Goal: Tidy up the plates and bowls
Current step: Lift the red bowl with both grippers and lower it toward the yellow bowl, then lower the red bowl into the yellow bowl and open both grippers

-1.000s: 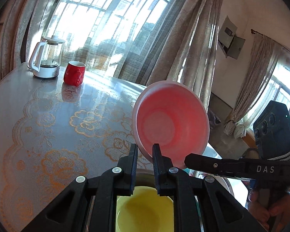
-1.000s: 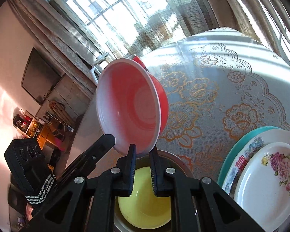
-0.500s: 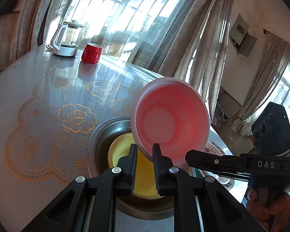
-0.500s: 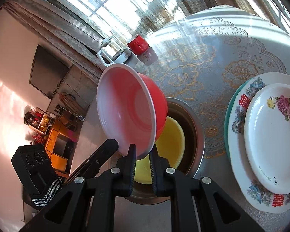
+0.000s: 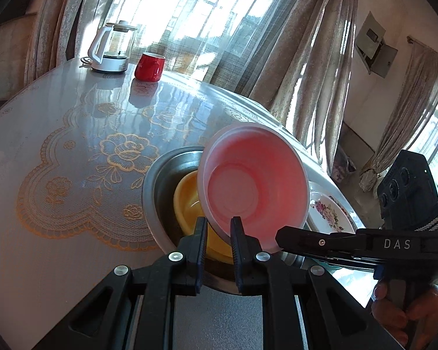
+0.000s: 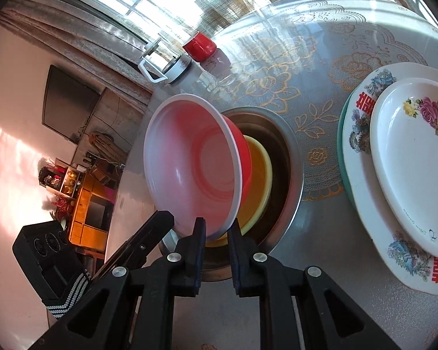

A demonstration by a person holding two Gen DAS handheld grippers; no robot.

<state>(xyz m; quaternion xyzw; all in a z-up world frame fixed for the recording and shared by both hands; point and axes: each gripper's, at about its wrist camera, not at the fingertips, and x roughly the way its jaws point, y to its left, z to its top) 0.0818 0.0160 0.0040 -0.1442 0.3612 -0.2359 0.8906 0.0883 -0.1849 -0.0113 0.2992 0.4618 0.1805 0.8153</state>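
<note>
Both the left gripper (image 5: pixel 217 227) and right gripper (image 6: pixel 216 229) have jaws clamped on the red bowl (image 5: pixel 255 182) rim, tilted above the yellow bowl (image 5: pixel 189 204).

We hold both tongs tilted downward: left tongs (image 5: pixel 217 227) and right tongs (image 6: pixel 216 229) each clamped shut, side by side; a hand (image 5: pixel 408 315) at four o'clock grips one handle.

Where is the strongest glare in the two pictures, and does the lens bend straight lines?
Left wrist view: the window is blown out white, and sun streaks reflect on the table near the red mug; the curtains bow outward. Right wrist view: the window is also overexposed, glare whitens the red bowl near its rim, and the table edge curves strongly. Corners are black in both.
</note>
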